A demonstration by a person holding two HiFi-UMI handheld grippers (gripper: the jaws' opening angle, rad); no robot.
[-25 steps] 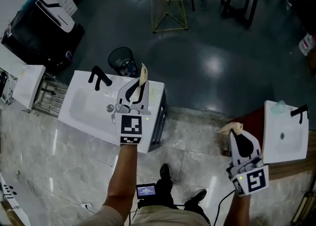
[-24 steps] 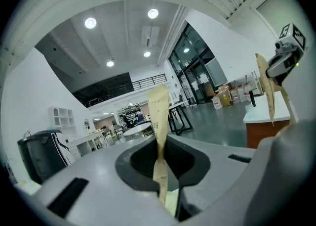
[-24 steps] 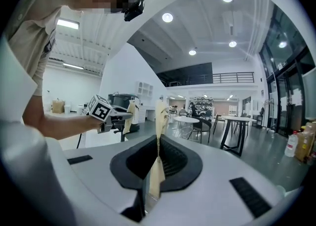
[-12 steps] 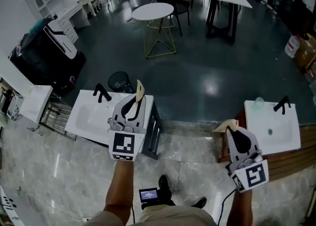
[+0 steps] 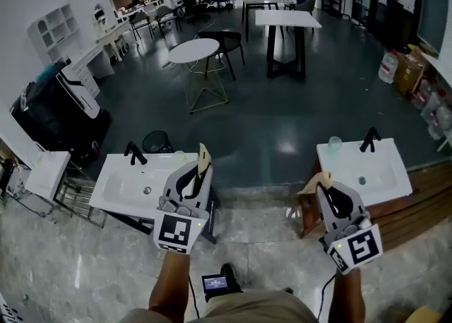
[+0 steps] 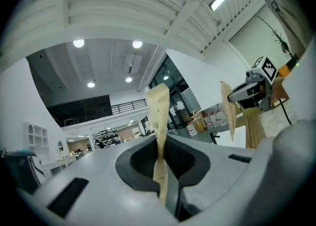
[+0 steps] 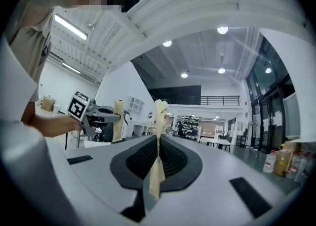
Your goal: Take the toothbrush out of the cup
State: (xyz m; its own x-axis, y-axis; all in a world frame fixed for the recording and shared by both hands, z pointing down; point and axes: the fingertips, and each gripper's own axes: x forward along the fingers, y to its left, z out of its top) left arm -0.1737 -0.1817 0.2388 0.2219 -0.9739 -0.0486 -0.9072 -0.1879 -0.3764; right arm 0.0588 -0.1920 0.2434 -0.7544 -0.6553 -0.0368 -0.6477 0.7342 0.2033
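Sink (image 5: 385, 173) holds cup (image 5: 334, 144) (contents unclear).

A white rectangular washbasin (image 5: 120, 181) with a black tap (image 5: 134, 152) is seen at left, a second white basin (image 5: 385, 173) at right. A round white wire-legged table (image 5: 194, 51) is set well behind on dark glossy floor (image 5: 282, 116).

Left tool (image 5: 203, 155), right tool (image 5: 316, 183): jaws together
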